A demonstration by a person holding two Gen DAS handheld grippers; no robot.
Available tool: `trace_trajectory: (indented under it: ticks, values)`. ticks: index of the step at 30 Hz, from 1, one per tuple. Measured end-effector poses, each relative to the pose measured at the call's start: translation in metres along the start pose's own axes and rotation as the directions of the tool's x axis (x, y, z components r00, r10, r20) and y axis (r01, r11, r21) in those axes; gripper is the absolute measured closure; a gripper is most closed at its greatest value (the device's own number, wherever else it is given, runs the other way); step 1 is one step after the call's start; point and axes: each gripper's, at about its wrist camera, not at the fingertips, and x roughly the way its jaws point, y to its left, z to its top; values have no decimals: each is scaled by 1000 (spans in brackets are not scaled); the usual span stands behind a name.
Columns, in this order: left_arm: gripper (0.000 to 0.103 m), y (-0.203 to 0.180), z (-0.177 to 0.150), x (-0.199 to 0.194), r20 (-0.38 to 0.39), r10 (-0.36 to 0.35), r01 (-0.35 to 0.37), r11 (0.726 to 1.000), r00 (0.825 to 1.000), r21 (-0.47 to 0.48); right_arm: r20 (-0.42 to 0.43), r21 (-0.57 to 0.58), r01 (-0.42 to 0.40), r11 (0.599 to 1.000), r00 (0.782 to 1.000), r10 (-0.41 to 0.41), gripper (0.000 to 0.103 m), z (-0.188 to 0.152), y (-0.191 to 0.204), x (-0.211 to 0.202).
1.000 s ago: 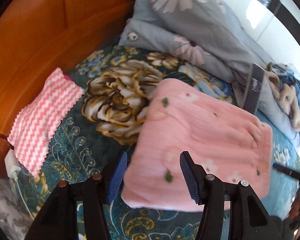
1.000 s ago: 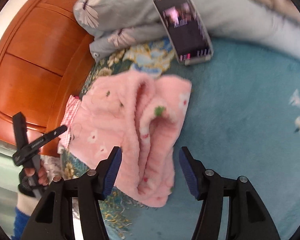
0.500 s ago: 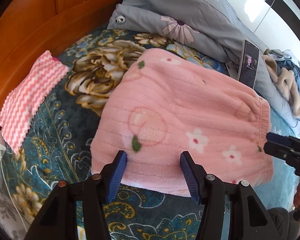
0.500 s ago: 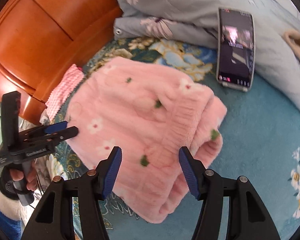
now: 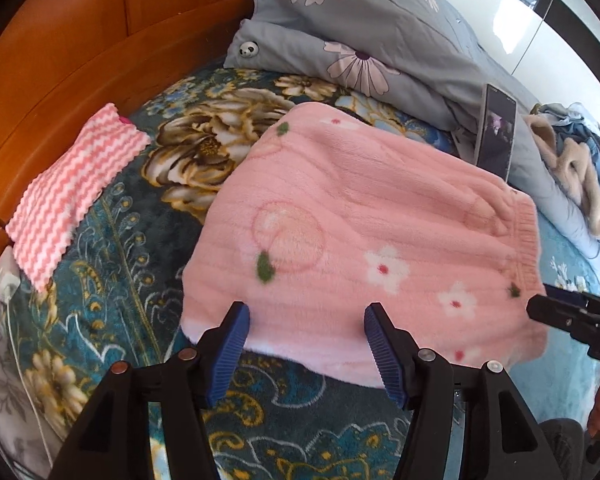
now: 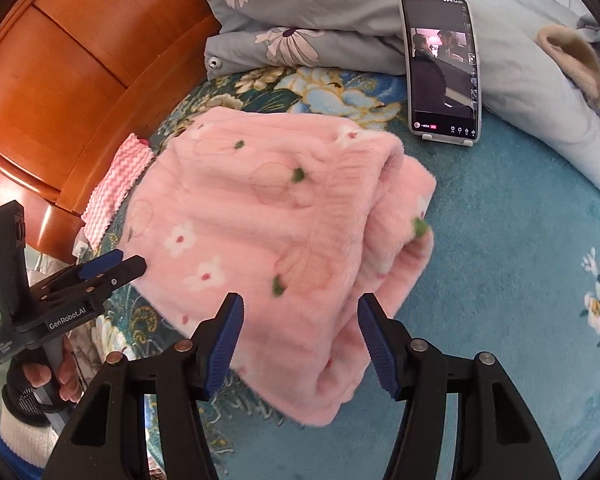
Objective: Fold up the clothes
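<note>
Two grippers, left gripper and right gripper, fingers spread, hover near one folded pink garment; one phone stands far.

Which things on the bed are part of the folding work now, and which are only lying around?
Part of the job:
pink fleece garment
left gripper, open
right gripper, open

Only lying about:
zigzag cloth
phone
grey flowered quilt
clothes heap
</note>
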Motion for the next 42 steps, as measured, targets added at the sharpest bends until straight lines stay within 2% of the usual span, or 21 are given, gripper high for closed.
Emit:
trace_trajectory:
  ticks: [4,8,12,15,16,26,28,33,36,42]
  values:
    - [35,0,-20,-3,-15,10,-10,999,1000,-31,-19,3,-3,1000,1000,4,42,-24,14,-4]
    - [25,-3,-46,-1,-42,-2,0,999,999,-50,-44,4,22,1000,999,-22,42,-51,23,-2]
    - [23,-8,-69,-2,-41,7,-9,999,999,-43,-69,45,29,999,997,-26,42,-71,27,3]
    - [8,-8,-83,-6,-19,2,-3,998,1000,-61,-64,70,47,996,997,-43,42,-84,30,6]
    - [0,-7,-86,-7,-10,-3,3,998,1000,-69,-62,78,54,996,997,-49,42,-88,32,6]
    - [0,-2,-103,-15,12,-32,33,996,999,-87,-56,97,98,990,994,-93,38,-104,33,9]
    - [0,-2,-107,-17,15,-39,41,995,999,-91,-55,100,107,989,993,-101,23,-107,34,10]
    - [0,4,-112,-21,38,-55,59,992,998,-113,-59,104,123,987,991,-117,21,-110,32,12]
    - [0,6,-113,-24,53,-51,57,991,997,-121,-63,105,131,986,990,-125,13,-112,30,14]
    - [0,9,-116,-24,75,-26,35,992,997,-123,-59,102,140,985,989,-134,13,-112,29,16]
